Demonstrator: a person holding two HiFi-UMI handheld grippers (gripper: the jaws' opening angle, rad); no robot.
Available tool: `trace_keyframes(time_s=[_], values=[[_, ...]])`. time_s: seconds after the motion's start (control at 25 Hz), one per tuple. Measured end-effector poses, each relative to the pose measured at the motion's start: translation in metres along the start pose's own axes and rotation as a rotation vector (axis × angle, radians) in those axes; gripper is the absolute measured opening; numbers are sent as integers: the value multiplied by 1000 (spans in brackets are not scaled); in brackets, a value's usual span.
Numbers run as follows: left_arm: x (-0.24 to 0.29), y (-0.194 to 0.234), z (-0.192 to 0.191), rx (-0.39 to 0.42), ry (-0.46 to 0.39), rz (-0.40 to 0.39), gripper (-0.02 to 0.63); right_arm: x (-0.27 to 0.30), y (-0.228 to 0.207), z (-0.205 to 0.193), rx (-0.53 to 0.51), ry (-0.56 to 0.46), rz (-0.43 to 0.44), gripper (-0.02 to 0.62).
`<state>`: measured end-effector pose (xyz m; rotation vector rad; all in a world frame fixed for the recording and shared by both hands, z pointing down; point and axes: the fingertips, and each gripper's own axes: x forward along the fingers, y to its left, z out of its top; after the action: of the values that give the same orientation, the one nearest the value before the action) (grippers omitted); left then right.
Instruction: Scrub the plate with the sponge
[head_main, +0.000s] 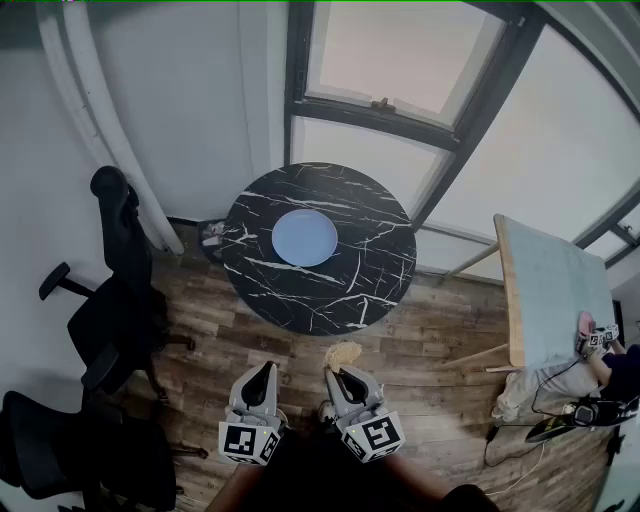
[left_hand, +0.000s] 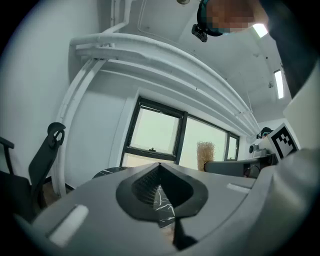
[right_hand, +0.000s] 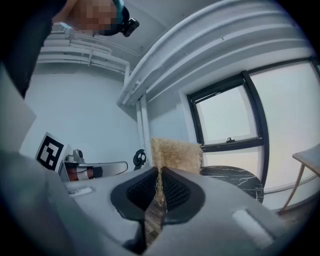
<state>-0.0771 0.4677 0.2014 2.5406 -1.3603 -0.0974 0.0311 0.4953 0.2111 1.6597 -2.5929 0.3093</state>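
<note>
A pale blue plate (head_main: 305, 237) lies in the middle of a round black marble table (head_main: 355, 290), well ahead of both grippers. My right gripper (head_main: 335, 372) is shut on a tan fibrous sponge (head_main: 343, 353), which sticks out past its tips; the right gripper view shows the sponge (right_hand: 176, 155) pinched at one edge between the pads. My left gripper (head_main: 267, 370) hangs beside it, shut and empty (left_hand: 160, 167). Both are held low over the wooden floor, short of the table's near edge.
Black office chairs (head_main: 115, 300) stand at the left by the wall. A light wooden table (head_main: 550, 285) is at the right, with cables on the floor near it. Windows (head_main: 400, 60) run behind the round table.
</note>
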Motion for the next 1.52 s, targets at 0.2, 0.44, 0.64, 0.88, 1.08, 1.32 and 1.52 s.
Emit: trace_keyframes(time_s=[0.2,0.44,0.64,0.88,1.08,1.32,1.52], values=[[0,1,-10,0,-5,-1,0,0,-1,-2,-4,5,2,20],[1,-6,-8,-1,-2,0,0,-5,-3,-1,-7,5,8,20],[3,-12,-22,2,2,1,0,-12,-11,-1,41,-16,16,21],[13,-29,-25,-3,17,25,0,-21,-26,-1,38,-15,42,21],[25,-44,-43,-1,26,42,0,-29,-46,-9,15,5,67,21],[38,-64,-57,2,35,68,0,-31,-73,-14,-15,18,117,21],[52,-63,-62,-10,84,94,0,-24,-90,-15,-15,36,111,21]])
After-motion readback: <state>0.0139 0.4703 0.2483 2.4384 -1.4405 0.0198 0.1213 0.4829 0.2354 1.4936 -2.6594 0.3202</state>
